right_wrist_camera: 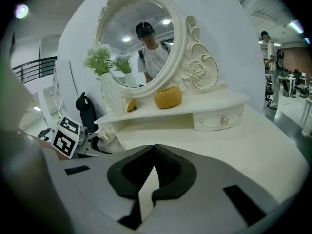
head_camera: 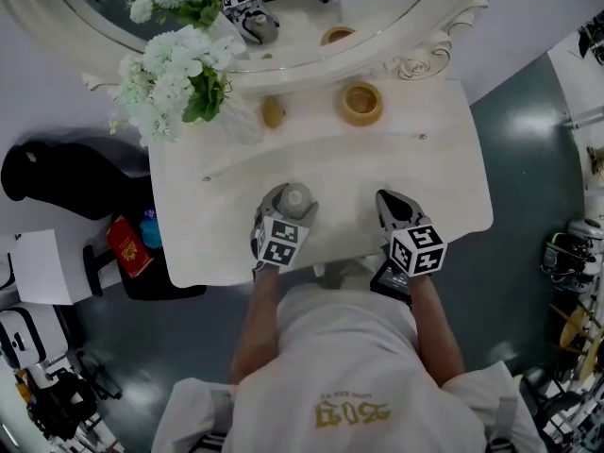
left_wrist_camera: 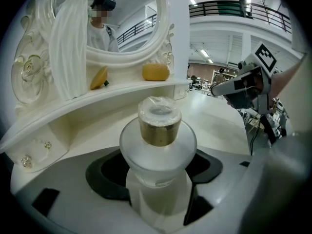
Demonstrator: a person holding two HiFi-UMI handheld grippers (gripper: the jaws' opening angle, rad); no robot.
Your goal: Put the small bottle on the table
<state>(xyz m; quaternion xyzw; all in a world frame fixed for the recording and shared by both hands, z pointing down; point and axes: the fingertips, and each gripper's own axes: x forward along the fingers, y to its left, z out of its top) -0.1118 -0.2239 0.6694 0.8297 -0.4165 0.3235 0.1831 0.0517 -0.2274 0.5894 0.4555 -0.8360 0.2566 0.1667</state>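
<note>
White dressing table (head_camera: 444, 187), mirror (right_wrist_camera: 141, 48) behind. Left gripper (head_camera: 283, 206): jaws clamped round small bottle (left_wrist_camera: 158, 145), kept upright, seemingly for setting down. Right gripper (right_wrist_camera: 154, 156): jaws together, empty, idle alongside.

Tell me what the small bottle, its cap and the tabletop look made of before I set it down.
Small bottle: probably frosted glass, milky and translucent with a soft sheen; frosted plastic is possible. Cap: dull gold metallic-looking band, clear glossy top, likely plastic. Tabletop: smooth cream paint or lacquer, semi-gloss, showing soft reflections; what lies underneath cannot be told.
</note>
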